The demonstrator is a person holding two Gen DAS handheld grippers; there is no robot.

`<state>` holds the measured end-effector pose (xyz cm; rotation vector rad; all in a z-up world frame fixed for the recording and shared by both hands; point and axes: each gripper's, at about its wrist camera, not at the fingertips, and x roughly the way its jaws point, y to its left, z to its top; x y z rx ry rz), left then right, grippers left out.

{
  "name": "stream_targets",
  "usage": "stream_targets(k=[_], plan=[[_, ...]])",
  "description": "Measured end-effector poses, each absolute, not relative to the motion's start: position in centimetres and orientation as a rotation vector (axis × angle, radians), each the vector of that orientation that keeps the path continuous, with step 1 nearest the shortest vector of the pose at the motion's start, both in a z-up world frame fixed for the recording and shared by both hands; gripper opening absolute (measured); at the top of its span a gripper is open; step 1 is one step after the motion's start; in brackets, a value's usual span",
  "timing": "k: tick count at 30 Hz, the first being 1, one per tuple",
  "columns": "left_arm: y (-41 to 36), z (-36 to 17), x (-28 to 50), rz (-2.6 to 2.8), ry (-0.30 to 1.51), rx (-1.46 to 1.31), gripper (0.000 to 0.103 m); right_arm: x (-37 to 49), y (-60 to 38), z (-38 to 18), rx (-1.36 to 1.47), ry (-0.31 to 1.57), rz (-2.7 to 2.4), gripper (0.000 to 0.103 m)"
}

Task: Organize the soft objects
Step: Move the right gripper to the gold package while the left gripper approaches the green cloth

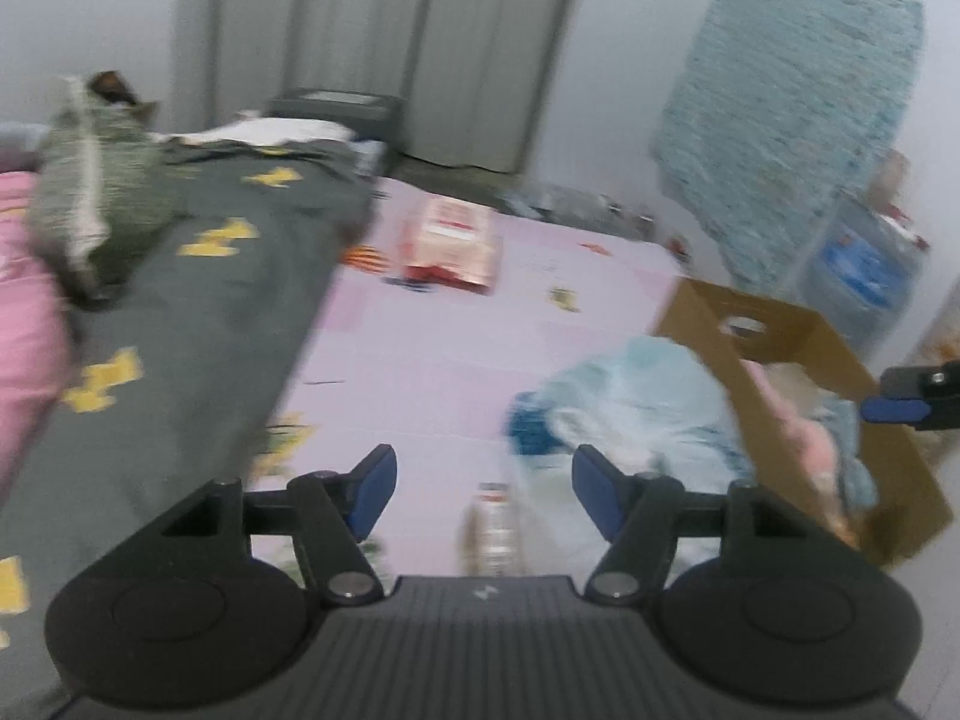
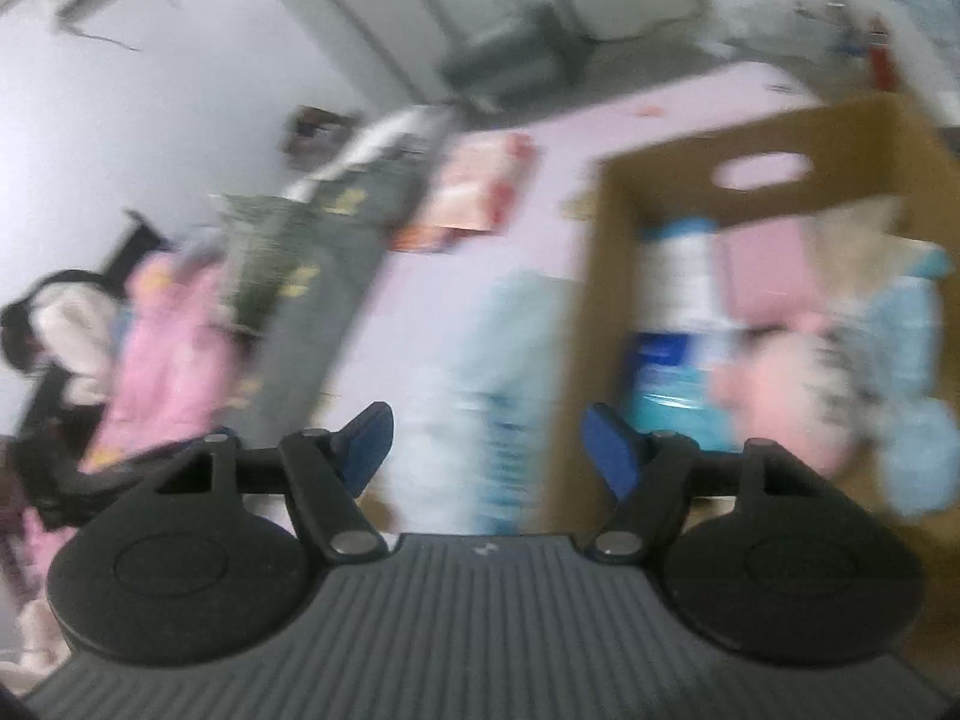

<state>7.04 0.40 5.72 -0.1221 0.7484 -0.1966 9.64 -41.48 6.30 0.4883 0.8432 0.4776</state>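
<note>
My left gripper point(image 1: 483, 492) stands open over the pale pink floor mat point(image 1: 420, 360), with nothing between its pads. Just ahead and to its right lies a light blue plastic pack point(image 1: 630, 408), leaning against a brown cardboard box point(image 1: 798, 330). One blue fingertip point(image 1: 894, 409) of my right gripper shows above the box at the right edge. In the blurred right wrist view my right gripper point(image 2: 489, 450) is open and empty near the box point(image 2: 612, 276). The box holds a pink and white plush point(image 2: 792, 384), a light blue plush point(image 2: 918, 450) and a blue pack point(image 2: 678, 360).
Grey bedding with yellow patches point(image 1: 198, 300) runs along the left, with a green striped pillow point(image 1: 90, 204) and pink cloth point(image 1: 24, 312) on it. A red and pink package point(image 1: 450, 240) lies mid mat. A clear bottle point(image 1: 492, 528) sits close below. A teal blanket point(image 1: 792, 120) hangs right.
</note>
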Motion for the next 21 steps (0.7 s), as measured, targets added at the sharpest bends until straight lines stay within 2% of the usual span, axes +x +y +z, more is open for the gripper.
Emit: stream_targets(k=[6, 12, 17, 21], plan=[[2.2, 3.9, 5.6, -0.104, 0.759, -0.069, 0.066, 12.6, -32.8, 5.0, 0.526, 0.900, 0.650, 0.071], [1.8, 0.2, 4.7, -0.079, 0.785, 0.007, 0.065, 14.1, -24.9, 1.4, 0.576, 1.005, 0.727, 0.071], [1.2, -2.8, 4.9, -0.082, 0.801, 0.067, 0.060, 14.0, -20.0, -2.0, 0.461, 1.070, 0.630, 0.066], [0.8, -3.7, 5.5, -0.079, 0.784, 0.110, 0.060, 14.5, -18.1, -3.8, 0.369, 1.096, 0.537, 0.063]])
